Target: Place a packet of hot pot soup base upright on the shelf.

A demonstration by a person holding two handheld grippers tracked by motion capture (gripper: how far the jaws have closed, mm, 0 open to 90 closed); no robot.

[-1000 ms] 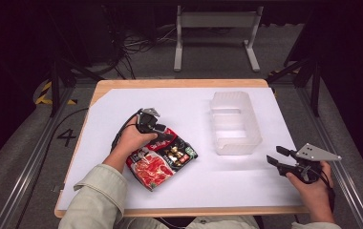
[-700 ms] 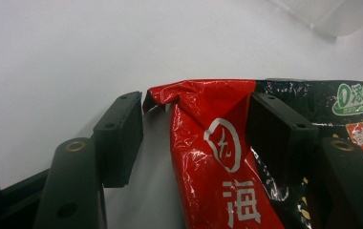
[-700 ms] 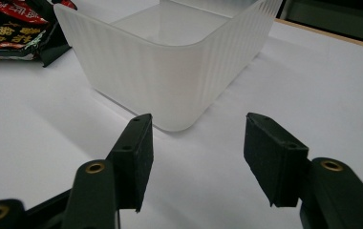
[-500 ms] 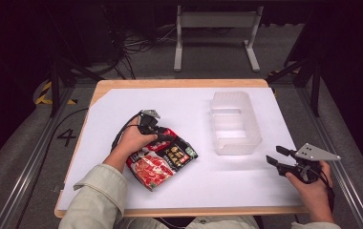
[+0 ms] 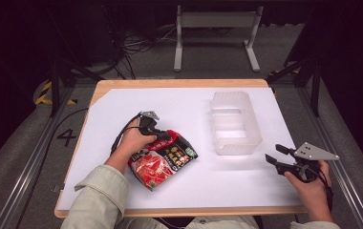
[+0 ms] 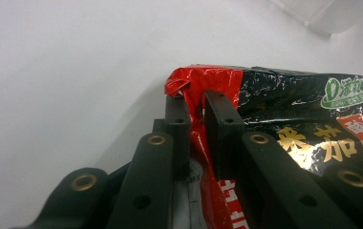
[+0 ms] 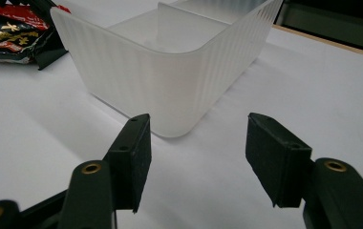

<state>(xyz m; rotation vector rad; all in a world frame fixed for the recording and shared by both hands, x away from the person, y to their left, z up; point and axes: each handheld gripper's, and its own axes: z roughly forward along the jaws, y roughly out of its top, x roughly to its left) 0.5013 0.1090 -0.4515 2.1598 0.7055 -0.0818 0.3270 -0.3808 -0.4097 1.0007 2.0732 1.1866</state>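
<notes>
Red-and-black glossy snack bag [image 5: 163, 160], crinkled, pinched by left hand-held gripper [image 6: 197, 107].

1. A snack bag [image 5: 163, 159] is laid on the table [image 5: 189, 102], left of centre, near the front edge.
2. A plastic bin [image 5: 234, 123] is set on the table, right of the bag and farther back, well apart from it.
3. The bag's far edge is pinched by the left gripper [image 5: 158, 136].
4. The right gripper [image 5: 272, 155] is held before the bin, near the table's right front corner.
</notes>
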